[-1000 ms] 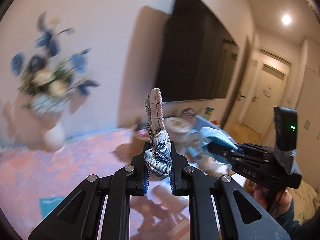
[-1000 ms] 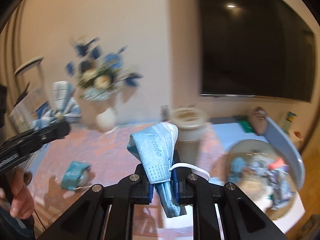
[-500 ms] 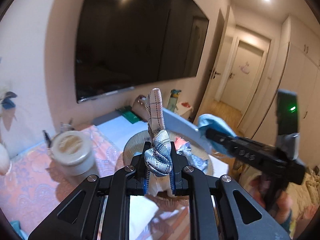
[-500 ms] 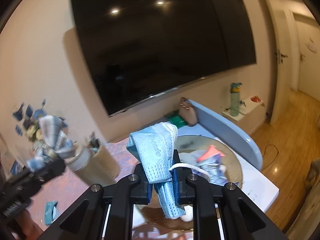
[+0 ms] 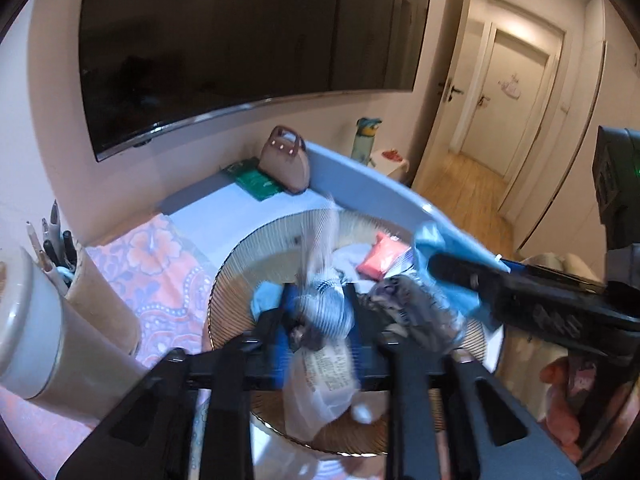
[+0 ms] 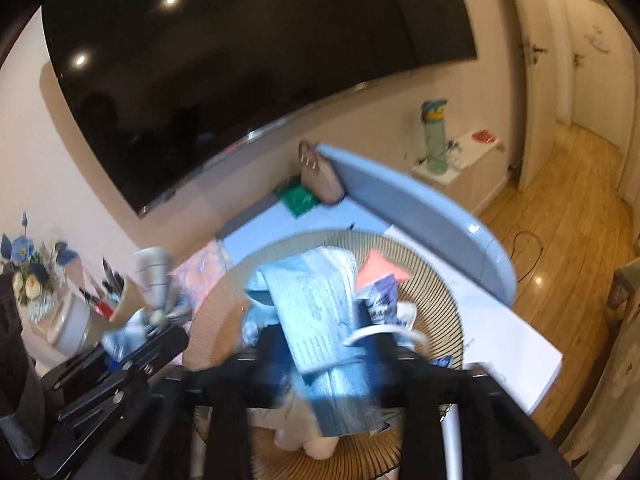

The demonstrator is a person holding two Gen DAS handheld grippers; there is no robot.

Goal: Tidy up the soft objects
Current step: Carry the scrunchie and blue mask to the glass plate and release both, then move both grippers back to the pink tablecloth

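Both grippers hang over the round wire basket on the table, pointing down into it, so each cloth has the basket straight below it. The left gripper has its jaws opening; the plaid cloth sits between them, its long axis running up and away from the jaws, blurred, and whether the pads touch it cannot be told. The right gripper also has jaws opening, wider, with the blue mask between them, lying lengthwise along the fingers, its white ear loop draped over the right finger. In the left view the right gripper sits to the right, over the basket's right rim; in the right view the left one sits at the left rim, nearer the cup of pens. The basket holds other soft bits, among them a coral packet. As I judge it, both pieces should drop inside.
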